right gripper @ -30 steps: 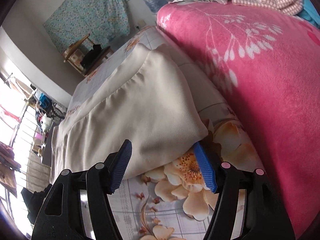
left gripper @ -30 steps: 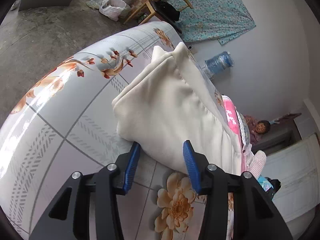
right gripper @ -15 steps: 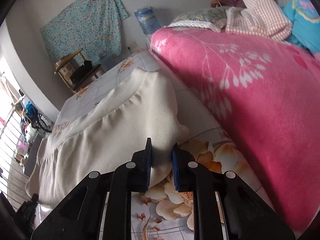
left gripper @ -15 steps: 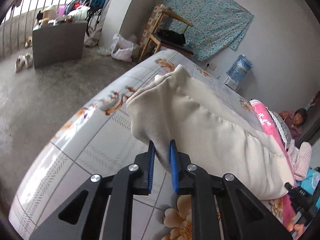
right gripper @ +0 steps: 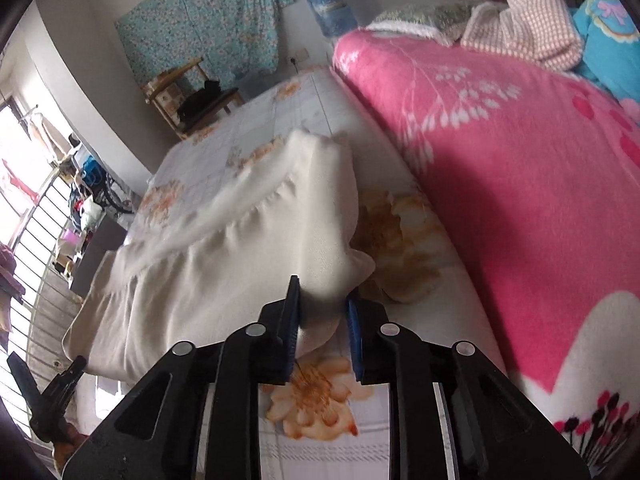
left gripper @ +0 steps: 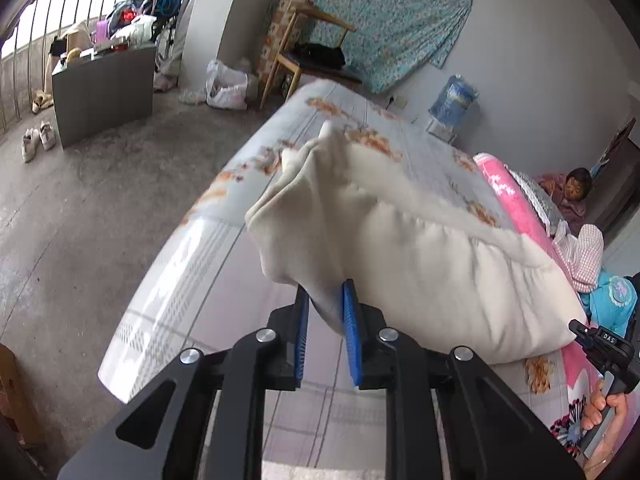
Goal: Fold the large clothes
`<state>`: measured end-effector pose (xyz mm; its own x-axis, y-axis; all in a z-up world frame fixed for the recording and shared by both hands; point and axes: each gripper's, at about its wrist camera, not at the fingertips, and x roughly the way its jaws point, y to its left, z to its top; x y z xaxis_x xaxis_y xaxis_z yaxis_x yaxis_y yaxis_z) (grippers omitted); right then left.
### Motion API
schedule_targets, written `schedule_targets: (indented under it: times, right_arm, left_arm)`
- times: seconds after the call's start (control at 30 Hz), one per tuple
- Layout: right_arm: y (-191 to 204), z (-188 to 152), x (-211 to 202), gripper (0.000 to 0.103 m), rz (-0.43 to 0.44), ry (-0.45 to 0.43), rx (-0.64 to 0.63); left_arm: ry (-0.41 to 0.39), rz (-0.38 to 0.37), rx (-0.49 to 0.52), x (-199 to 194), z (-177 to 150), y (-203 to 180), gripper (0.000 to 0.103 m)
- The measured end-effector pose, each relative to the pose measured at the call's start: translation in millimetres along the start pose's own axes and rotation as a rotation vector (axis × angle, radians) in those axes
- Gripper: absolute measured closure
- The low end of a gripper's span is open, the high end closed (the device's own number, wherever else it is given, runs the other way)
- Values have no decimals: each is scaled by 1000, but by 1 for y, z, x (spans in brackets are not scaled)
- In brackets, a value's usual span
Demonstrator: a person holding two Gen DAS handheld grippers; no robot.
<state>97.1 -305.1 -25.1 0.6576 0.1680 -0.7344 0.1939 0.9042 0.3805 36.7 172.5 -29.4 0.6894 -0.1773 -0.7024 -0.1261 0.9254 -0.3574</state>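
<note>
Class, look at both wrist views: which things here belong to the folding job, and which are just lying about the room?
Part of the job:
cream garment
left gripper, shut on it
right gripper, shut on it
floral bed sheet beneath

Just lying about:
pink blanket
water bottle
wooden chair
white shoes

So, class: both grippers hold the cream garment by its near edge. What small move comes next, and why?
Probably carry both corners forward over the cream garment: the left gripper and right gripper each pinch a lifted corner, and the far half lies on the bed sheet.
</note>
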Motion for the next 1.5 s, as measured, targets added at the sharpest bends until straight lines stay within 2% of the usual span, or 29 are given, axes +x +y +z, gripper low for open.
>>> schedule_targets:
  times: [0.07, 0.13, 0.2, 0.27, 0.33, 0.43, 0.53, 0.67, 0.77, 0.83, 0.9, 1.07, 1.17, 1.33, 1.5]
  right_arm:
    - [-17, -7, 4, 60, -29, 57, 40]
    - [-32, -7, -7, 52, -67, 36, 92]
    - [-39, -4, -25, 51, -116, -30, 112]
    - [-32, 0, -37, 45, -157, -88, 76]
    - [-12, 2, -38, 43, -166, -121, 2]
    - [25, 3, -22, 38, -137, -113, -134]
    - [60, 1, 4, 31, -91, -79, -262]
    - [81, 3, 43, 24, -93, -44, -358]
    - [78, 3, 71, 21, -123, 22, -391]
    - [75, 0, 85, 17, -140, 62, -417]
    - [74, -2, 83, 14, -141, 43, -439]
    - [73, -2, 84, 8, -129, 76, -431]
    - [76, -1, 88, 8, -137, 88, -435]
    - [78, 1, 90, 8, -134, 94, -434]
    - [80, 0, 90, 8, -133, 100, -453]
  left_arm:
    - [14, 41, -40, -2, -8, 14, 82]
    - [-35, 87, -60, -19, -11, 24, 76]
    - [-91, 102, -67, -33, -7, 27, 71]
    - [-128, 110, -2, -41, -1, 15, 69]
    - [-137, 98, 78, -38, 6, -6, 62]
    - [-80, 67, 189, -17, 16, -45, 49]
    - [-21, 71, 299, 19, 21, -84, 35]
    - [49, 119, 351, 67, 23, -105, 29]
    - [119, 160, 341, 96, 19, -103, 26]
    - [100, 158, 339, 98, 17, -103, 21]
    - [96, 167, 357, 100, 15, -103, 19]
    - [91, 171, 362, 101, 13, -101, 18]
    - [95, 178, 365, 102, 13, -102, 16]
    - [106, 184, 362, 105, 13, -104, 8]
    - [111, 201, 372, 108, 12, -106, 6]
